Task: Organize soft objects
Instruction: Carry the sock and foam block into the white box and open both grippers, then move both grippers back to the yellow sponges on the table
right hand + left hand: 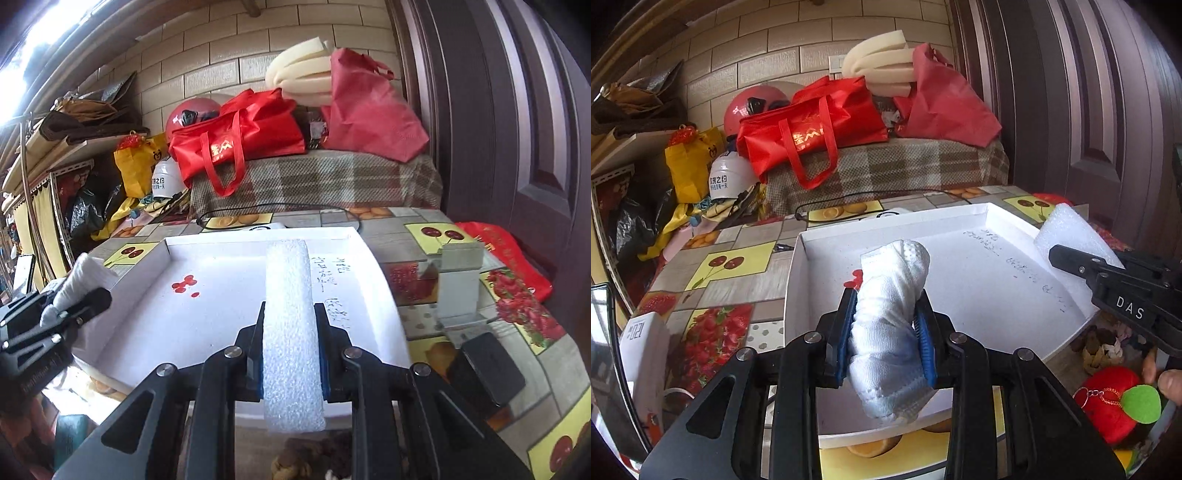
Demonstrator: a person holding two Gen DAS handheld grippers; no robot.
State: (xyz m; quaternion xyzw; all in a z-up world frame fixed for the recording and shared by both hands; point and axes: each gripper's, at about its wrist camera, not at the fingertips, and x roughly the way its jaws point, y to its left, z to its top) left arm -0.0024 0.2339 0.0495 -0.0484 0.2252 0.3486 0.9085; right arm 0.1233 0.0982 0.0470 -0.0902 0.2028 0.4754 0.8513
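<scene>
A rolled white knit cloth point(897, 266) is pinched between the blue pads of my left gripper point(886, 299), which is shut on it above the near left part of a shallow white box tray point(960, 288). In the right wrist view the same cloth point(85, 277) and left gripper point(92, 299) hang over the tray's left rim. My right gripper point(290, 310) is shut on a white foam block point(290, 332) that points out over the tray point(207, 321). Seen from the left wrist, the foam point(1067, 229) and right gripper point(1060, 258) are at the tray's right edge.
A red plush apple point(1108, 402) with a green leaf lies low on the right beside a person's fingers point(1169, 380). A black box point(487, 369) and a white stand point(460, 280) sit on the fruit-print tablecloth right of the tray. Red bags point(240, 140) are piled behind.
</scene>
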